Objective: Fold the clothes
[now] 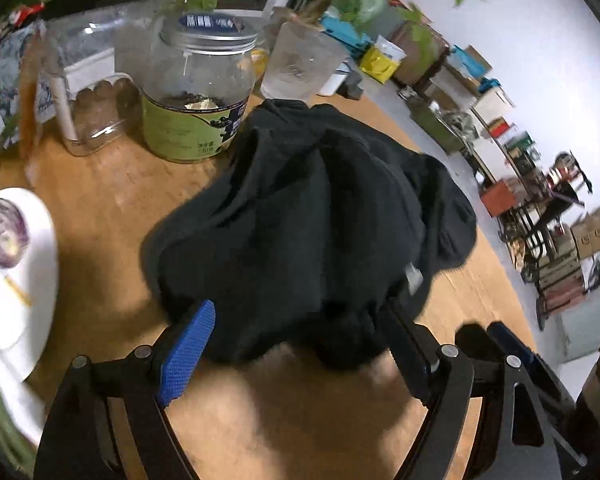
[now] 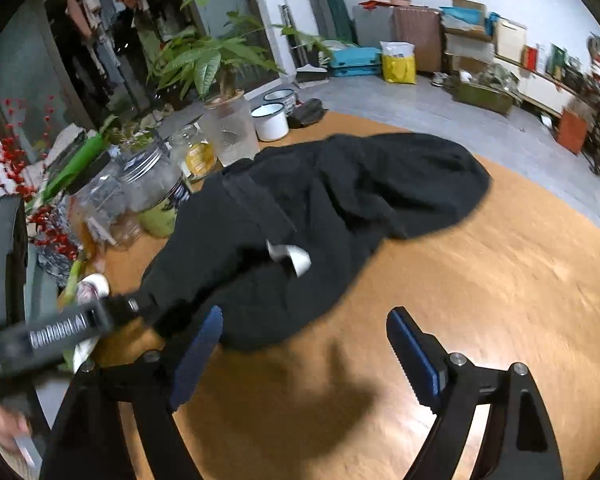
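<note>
A black garment [image 1: 312, 208] lies crumpled on the round wooden table [image 1: 100, 200]. A white label [image 2: 290, 258] shows on it. My left gripper [image 1: 300, 344] is open, its blue-padded fingers on either side of the garment's near edge, which bulges between them. In the right wrist view the same garment [image 2: 324, 208] spreads across the table's middle. My right gripper [image 2: 306, 344] is open and empty, its left finger at the garment's near hem, its right finger over bare wood. The left gripper [image 2: 132, 304] shows at the left there, at the garment's edge.
Clear jars [image 1: 196, 92] and a frosted container [image 1: 300, 64] stand behind the garment. A white plate [image 1: 16, 280] with a cut red onion sits at the left. Potted plants [image 2: 216, 64] and white enamel pots [image 2: 270, 120] are at the back. Boxes line the far wall.
</note>
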A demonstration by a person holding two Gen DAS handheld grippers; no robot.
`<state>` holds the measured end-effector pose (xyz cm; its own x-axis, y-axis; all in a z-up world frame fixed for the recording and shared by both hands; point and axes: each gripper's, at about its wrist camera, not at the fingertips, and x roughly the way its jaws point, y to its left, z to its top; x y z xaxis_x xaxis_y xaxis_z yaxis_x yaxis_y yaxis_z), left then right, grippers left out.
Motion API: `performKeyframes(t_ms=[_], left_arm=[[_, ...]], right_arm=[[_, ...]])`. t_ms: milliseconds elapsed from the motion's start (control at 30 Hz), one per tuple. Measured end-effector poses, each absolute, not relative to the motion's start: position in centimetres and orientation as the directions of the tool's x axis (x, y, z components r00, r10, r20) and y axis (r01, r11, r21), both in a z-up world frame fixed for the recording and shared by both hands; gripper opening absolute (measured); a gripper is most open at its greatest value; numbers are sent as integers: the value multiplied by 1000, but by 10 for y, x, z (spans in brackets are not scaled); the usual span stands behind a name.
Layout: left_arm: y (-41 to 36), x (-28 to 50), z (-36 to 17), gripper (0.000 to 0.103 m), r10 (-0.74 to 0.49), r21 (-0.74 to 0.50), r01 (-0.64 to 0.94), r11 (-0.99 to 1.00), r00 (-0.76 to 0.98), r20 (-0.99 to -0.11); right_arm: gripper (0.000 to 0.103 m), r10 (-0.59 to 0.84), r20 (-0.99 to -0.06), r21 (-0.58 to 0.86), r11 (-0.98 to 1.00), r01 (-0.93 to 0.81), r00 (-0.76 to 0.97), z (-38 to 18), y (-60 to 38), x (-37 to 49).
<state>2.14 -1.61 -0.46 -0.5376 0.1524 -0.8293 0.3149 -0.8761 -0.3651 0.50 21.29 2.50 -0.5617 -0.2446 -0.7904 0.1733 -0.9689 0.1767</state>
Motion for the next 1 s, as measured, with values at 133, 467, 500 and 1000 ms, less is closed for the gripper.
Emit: performKeyframes(t_ms=[133, 467, 500, 1000], left_arm=[[-24, 9, -18, 61, 125, -316, 298, -901, -520, -845], [-5, 39, -22, 12, 182, -300, 161, -940, -507, -843], [-2, 51, -20, 11, 207, -324, 155, -933, -506, -837], [135, 301, 9, 31, 587, -560, -179, -809, -188, -787]], right_arm=[[87, -256, -804, 193, -966, 171, -536, 13, 196, -42], [38, -207, -873, 112, -966, 233, -441, -45, 144, -71], [35, -214, -878, 120, -964, 237, -428, -43, 146, -64], [32, -431, -802, 466, -885, 19, -413, -53, 352, 289]])
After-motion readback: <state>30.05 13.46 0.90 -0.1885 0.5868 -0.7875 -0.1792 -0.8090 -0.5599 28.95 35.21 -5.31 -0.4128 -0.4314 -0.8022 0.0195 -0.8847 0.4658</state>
